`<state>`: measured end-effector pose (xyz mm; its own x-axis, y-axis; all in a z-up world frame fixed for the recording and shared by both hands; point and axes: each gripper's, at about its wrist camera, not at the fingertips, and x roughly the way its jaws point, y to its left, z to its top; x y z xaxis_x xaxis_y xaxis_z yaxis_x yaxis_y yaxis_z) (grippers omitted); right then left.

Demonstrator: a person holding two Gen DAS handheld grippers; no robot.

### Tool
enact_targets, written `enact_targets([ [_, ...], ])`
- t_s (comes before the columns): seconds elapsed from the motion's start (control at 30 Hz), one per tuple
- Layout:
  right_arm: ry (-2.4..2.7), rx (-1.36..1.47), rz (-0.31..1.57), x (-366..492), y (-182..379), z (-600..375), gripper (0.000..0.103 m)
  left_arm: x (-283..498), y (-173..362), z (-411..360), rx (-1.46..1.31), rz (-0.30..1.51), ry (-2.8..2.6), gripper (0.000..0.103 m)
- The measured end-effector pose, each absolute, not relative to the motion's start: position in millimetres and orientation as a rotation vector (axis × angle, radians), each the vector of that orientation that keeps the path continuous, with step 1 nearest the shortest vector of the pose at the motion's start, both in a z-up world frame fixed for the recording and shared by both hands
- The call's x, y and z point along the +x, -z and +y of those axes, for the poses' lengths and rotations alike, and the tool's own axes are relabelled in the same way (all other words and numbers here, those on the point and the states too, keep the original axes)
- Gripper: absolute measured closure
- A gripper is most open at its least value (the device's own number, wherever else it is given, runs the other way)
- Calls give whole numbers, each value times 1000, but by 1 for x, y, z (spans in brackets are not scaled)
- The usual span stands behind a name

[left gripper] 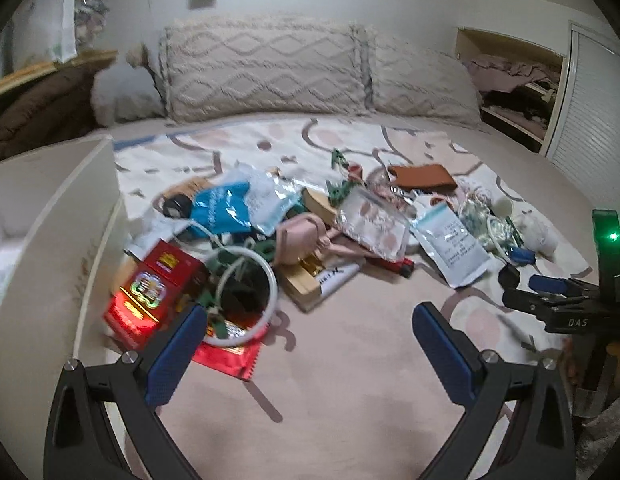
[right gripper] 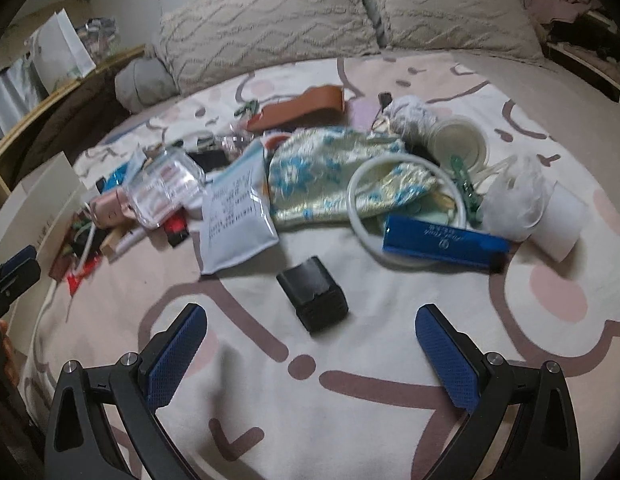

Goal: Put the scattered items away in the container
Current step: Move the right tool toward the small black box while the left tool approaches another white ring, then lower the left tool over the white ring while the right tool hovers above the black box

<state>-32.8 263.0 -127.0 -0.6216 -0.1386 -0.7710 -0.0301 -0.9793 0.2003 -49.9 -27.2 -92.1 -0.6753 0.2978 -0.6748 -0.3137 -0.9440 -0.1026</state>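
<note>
Many small items lie scattered on a bed. In the left wrist view my left gripper (left gripper: 310,320) is open and empty, just in front of a red box (left gripper: 150,292), a white ring (left gripper: 250,292) and a red foil packet (left gripper: 230,354). A white container (left gripper: 42,216) stands at the left. In the right wrist view my right gripper (right gripper: 310,322) is open and empty, with a small black box (right gripper: 312,294) just ahead between its fingers. Beyond lie a blue box (right gripper: 444,242), a white pouch (right gripper: 236,222) and a floral bag (right gripper: 342,174).
Two cream pillows (left gripper: 266,68) line the head of the bed. A wooden shelf (right gripper: 42,100) runs along the left. A white roll (right gripper: 562,220) and crumpled plastic (right gripper: 514,200) lie at the right. The right gripper shows at the right edge of the left wrist view (left gripper: 550,300).
</note>
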Motion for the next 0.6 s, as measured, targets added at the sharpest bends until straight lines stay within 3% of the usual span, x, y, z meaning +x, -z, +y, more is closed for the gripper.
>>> enact_targets([
  [0.6, 2741, 1398, -217, -36, 134, 257, 0, -87, 134, -6, -1264, -62, -2172, 0],
])
